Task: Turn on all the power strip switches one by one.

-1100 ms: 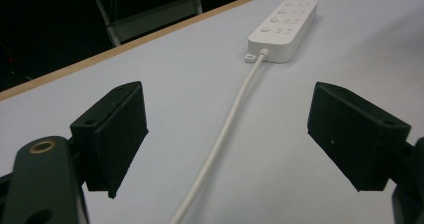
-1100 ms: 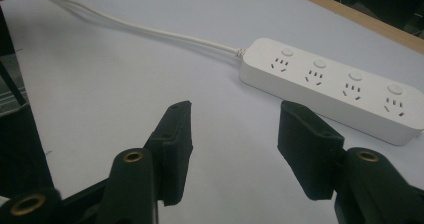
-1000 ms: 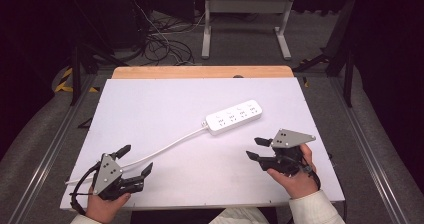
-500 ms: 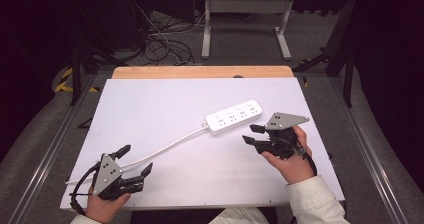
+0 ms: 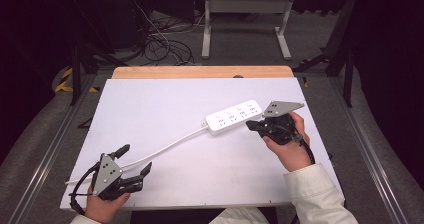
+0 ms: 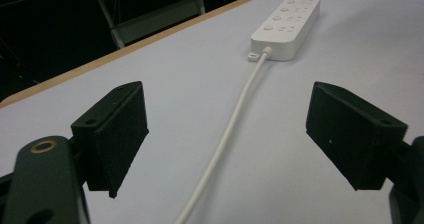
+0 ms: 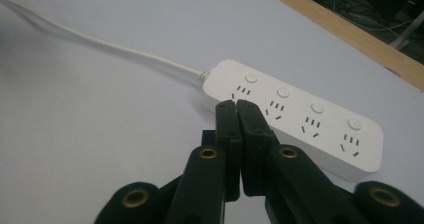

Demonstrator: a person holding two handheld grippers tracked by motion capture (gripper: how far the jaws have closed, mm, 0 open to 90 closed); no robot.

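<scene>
A: Where is the power strip [image 5: 234,116] located?

B: It is laid flat on the white bench [image 5: 165,109], right of centre, at a slant. Four socket groups, each with a round button, are seen on its top face in the right gripper view. A white cable [image 5: 167,146] is run from its near-left end toward the front-left corner of the bench.

A: How is the right gripper [image 5: 254,126] positioned?

B: It is held in the person's right hand [image 5: 287,146], just beside the right end of the strip. Its jaws are clenched together with nothing between them. In the right gripper view the tips are seen over the near edge of the strip, at the first socket group; whether contact is made cannot be told.

A: And the left gripper [image 5: 134,161]?

B: It is held at the front-left corner of the bench, well apart from the strip. Its jaws are released and spread wide; nothing is held. In the left gripper view the cable is seen passing between them along the bench, with the strip far ahead.

A: What lies behind the bench?

B: A bare wooden strip [image 5: 200,72] is seen at the far edge, and dark cables [image 5: 165,46] are seen on the floor beyond it.
</scene>
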